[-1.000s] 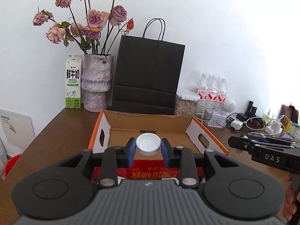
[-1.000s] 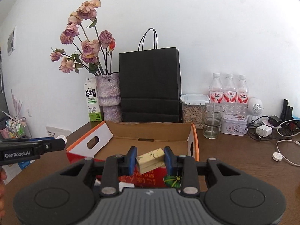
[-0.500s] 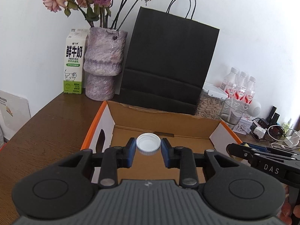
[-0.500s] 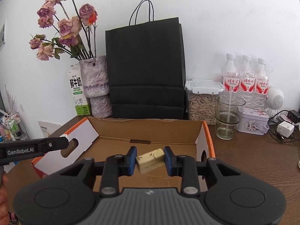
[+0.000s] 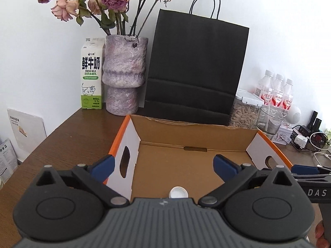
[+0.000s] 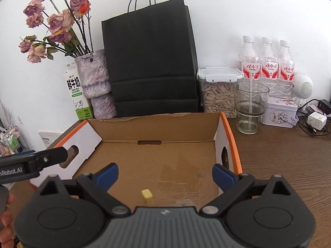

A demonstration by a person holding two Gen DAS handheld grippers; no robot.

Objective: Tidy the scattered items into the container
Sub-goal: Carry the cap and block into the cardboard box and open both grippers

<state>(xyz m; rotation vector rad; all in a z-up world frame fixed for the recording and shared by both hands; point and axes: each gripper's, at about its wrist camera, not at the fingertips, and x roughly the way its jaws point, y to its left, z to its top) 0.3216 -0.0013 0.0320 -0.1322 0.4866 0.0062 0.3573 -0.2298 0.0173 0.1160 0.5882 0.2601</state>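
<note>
An open cardboard box [image 5: 196, 136] with orange outer sides sits on the wooden table. In the left wrist view my left gripper [image 5: 163, 164] hangs over the box, its jaws opening wide with nothing between the pads. A white bottle cap [image 5: 178, 192] lies on the box floor just below it, partly hidden by the gripper body. In the right wrist view my right gripper [image 6: 165, 173] is also opening over the box [image 6: 157, 130], empty. A small yellow block [image 6: 147, 195] lies on the floor beneath it. Each gripper's side shows at the edge of the other's view.
Behind the box stand a black paper bag [image 5: 194, 70], a purple vase of dried roses [image 5: 123, 76] and a milk carton [image 5: 91, 76]. At the right are a seed jar [image 6: 219, 95], a glass [image 6: 250, 107], three bottles [image 6: 269, 66], a tin [image 6: 279, 112] and chargers with cables [image 6: 315, 121].
Both grippers moved forward and down over the box, then opened. The white cap and the yellow block left the jaws and now lie on the box floor.
</note>
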